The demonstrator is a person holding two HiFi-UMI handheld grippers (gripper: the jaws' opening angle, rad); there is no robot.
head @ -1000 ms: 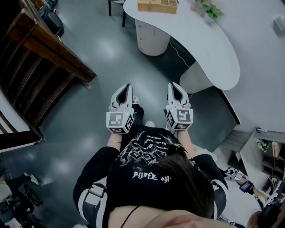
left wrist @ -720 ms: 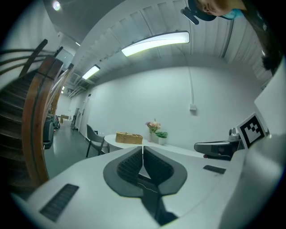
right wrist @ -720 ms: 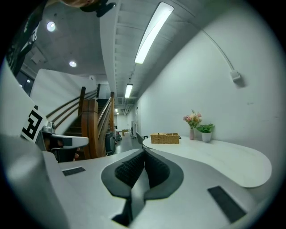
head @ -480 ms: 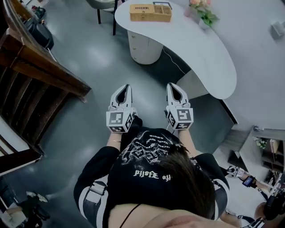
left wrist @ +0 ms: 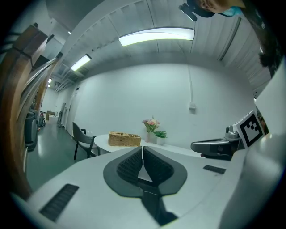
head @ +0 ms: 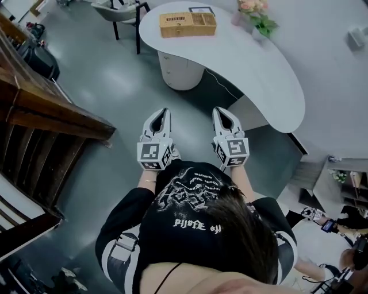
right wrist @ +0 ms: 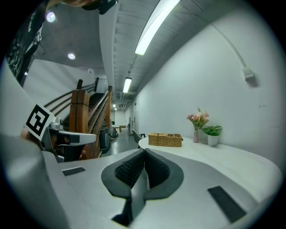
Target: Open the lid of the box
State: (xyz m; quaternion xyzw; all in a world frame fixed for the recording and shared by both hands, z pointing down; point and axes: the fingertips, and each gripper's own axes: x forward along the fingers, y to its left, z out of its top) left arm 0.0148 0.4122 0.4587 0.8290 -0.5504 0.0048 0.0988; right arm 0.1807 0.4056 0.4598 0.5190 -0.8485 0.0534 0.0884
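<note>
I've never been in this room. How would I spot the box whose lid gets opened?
Find the long curved white table by the wall. At its far end sits the box, near a vase of pink flowers and a potted plant. It alone is woven, straw-coloured, low and rectangular.

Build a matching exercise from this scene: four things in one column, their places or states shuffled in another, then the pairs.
1. chair
2. right gripper
3. wicker box
4. wooden staircase

A. on the white table
B. shut, nothing in it
C. left edge of the head view
D. on the floor at the table's end

Pairs: 1-D, 2-B, 3-A, 4-C
</note>
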